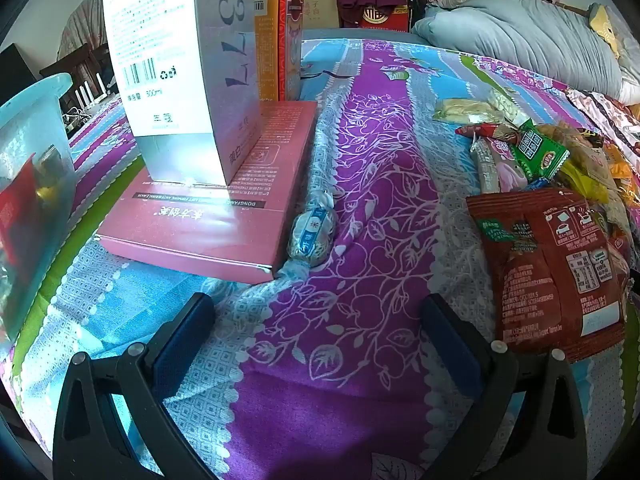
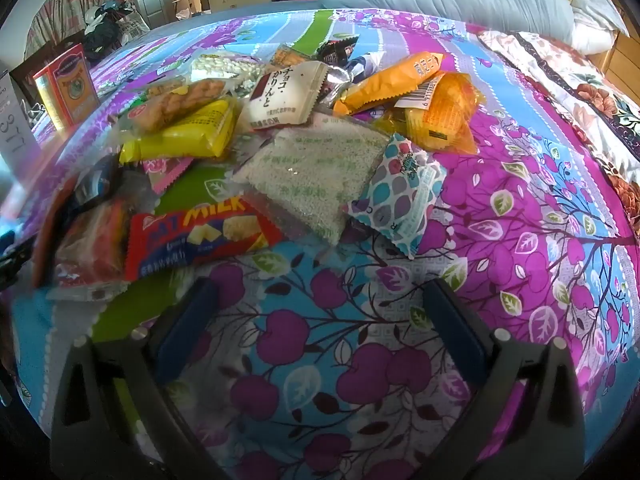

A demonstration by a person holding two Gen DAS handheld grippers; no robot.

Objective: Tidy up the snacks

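I read the sorting as barely begun. On my right wrist view the right gripper (image 2: 320, 312) has its jaws spread wide with nothing between them, only the patterned bedspread (image 2: 520, 208) below. Just ahead of the left jaw lies a red oat milk bar (image 2: 200, 236), and a little past the jaw gap a clear packet of pale grains (image 2: 312, 176) with a teal-spotted sachet (image 2: 400, 192) overlapping its right edge. Beyond those, the rest of the snack pile (image 2: 260, 120) is a loose heap: a yellow pack, a white one with Japanese lettering, orange wrappers farther right. None of it looks grouped.

The left gripper (image 1: 320, 320) is the same, jaws wide and empty, touching nothing I can see. A small twisted-wrapper candy (image 1: 312, 236) sits ahead of the gap, against the corner of a flat pink box (image 1: 208, 216). A dark red pouch (image 1: 556, 272) lies close off the right jaw, with more snacks behind it. Off the left jaw stands a clear plastic bin (image 1: 36, 160) that seems to hold a few wrappers already, which I take as the only progress. A tall white carton (image 1: 176, 60) stands on the pink box farther back.
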